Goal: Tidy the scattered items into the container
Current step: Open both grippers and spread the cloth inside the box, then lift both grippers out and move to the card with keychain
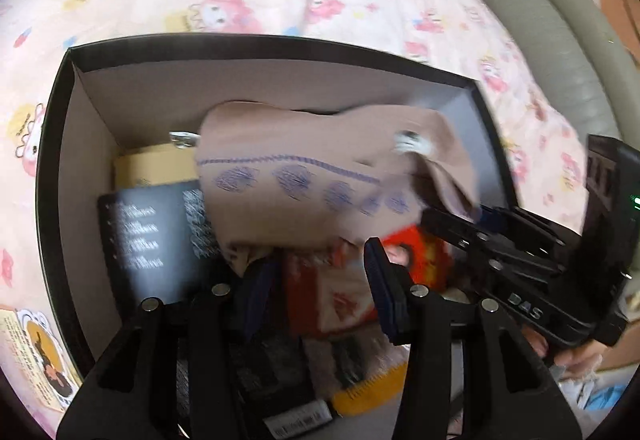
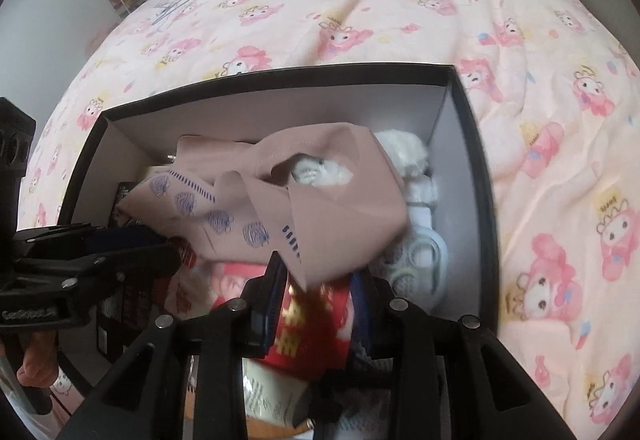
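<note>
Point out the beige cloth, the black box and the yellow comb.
beige cloth (image 1: 304, 176), left wrist view, on its flat middle by the purple scribbles.
black box (image 2: 280, 80), right wrist view, on the far rim.
yellow comb (image 1: 368, 388), left wrist view, on its toothed edge near the box's near side.
</note>
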The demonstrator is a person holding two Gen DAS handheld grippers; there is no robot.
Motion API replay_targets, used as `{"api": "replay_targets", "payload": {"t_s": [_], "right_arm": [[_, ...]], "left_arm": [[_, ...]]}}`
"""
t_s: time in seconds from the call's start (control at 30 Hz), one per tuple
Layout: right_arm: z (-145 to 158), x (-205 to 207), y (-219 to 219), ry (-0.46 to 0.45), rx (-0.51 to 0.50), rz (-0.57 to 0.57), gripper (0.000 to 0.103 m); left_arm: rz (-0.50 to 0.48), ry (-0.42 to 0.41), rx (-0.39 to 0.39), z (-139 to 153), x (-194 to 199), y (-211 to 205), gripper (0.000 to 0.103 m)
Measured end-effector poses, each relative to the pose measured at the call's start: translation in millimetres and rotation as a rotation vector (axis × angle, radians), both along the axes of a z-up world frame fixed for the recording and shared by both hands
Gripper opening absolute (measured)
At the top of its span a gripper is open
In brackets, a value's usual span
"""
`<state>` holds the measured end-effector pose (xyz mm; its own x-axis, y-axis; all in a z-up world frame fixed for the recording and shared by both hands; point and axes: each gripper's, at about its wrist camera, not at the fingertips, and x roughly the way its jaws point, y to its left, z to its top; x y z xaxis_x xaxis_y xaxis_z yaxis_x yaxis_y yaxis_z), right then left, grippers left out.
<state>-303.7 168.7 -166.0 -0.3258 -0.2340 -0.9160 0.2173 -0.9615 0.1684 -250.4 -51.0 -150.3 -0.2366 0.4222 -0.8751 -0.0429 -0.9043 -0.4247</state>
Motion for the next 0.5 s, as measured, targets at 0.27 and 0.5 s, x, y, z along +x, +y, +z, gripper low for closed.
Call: {"api": "replay_targets", "payload": {"t_s": [0.27, 0.5], "right_arm": [[20.8, 14.4, 1.8, 0.039, -0.042, -0.026, 0.031], [65.7, 65.3, -8.3, 0.131, -0.086, -0.046, 0.042]], "left_arm": [[-0.006, 0.122, -0.037, 30.7, 21.0, 14.6, 0.045], [-0.061, 0.256, -0.029, 91.5, 78.2, 25.1, 0.05]]}}
